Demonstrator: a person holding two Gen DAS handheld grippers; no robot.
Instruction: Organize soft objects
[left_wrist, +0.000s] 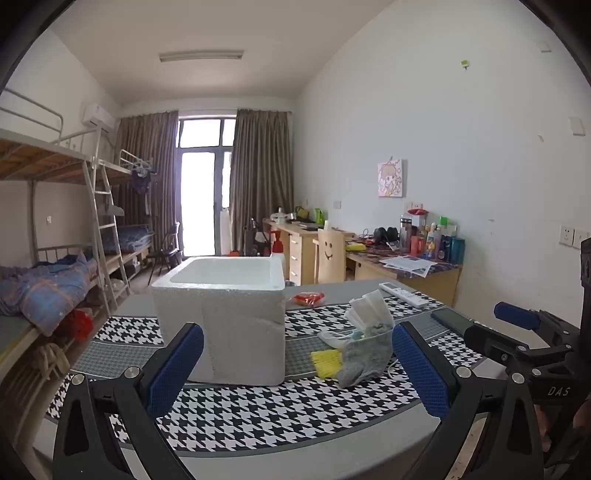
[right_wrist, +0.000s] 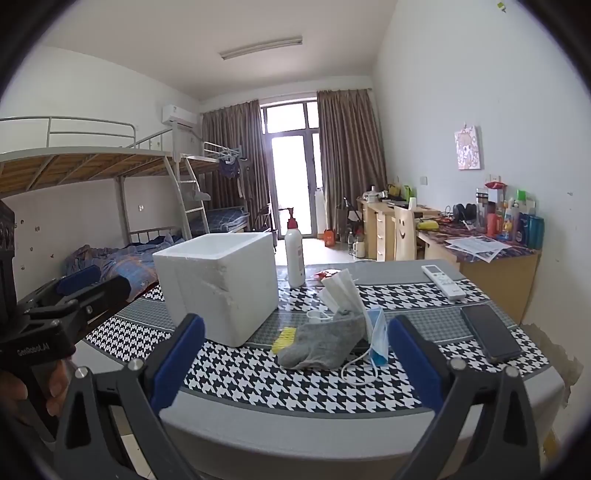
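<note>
A grey sock (left_wrist: 367, 354) (right_wrist: 322, 343) lies on the houndstooth table mat, with a yellow item (left_wrist: 325, 362) (right_wrist: 284, 339) at its left edge. White face masks (left_wrist: 369, 308) (right_wrist: 341, 291) stand behind it, and a blue mask (right_wrist: 378, 338) leans at its right. A white foam box (left_wrist: 225, 314) (right_wrist: 218, 284) stands open-topped to the left. My left gripper (left_wrist: 297, 369) is open and empty, held before the box and sock. My right gripper (right_wrist: 295, 363) is open and empty, just short of the sock.
A lotion pump bottle (right_wrist: 294, 256), a red packet (left_wrist: 308, 298), a white remote (left_wrist: 404, 294) (right_wrist: 443, 280) and a black phone (left_wrist: 452, 319) (right_wrist: 489, 332) lie on the table. Bunk beds stand at left, cluttered desks and a chair at right.
</note>
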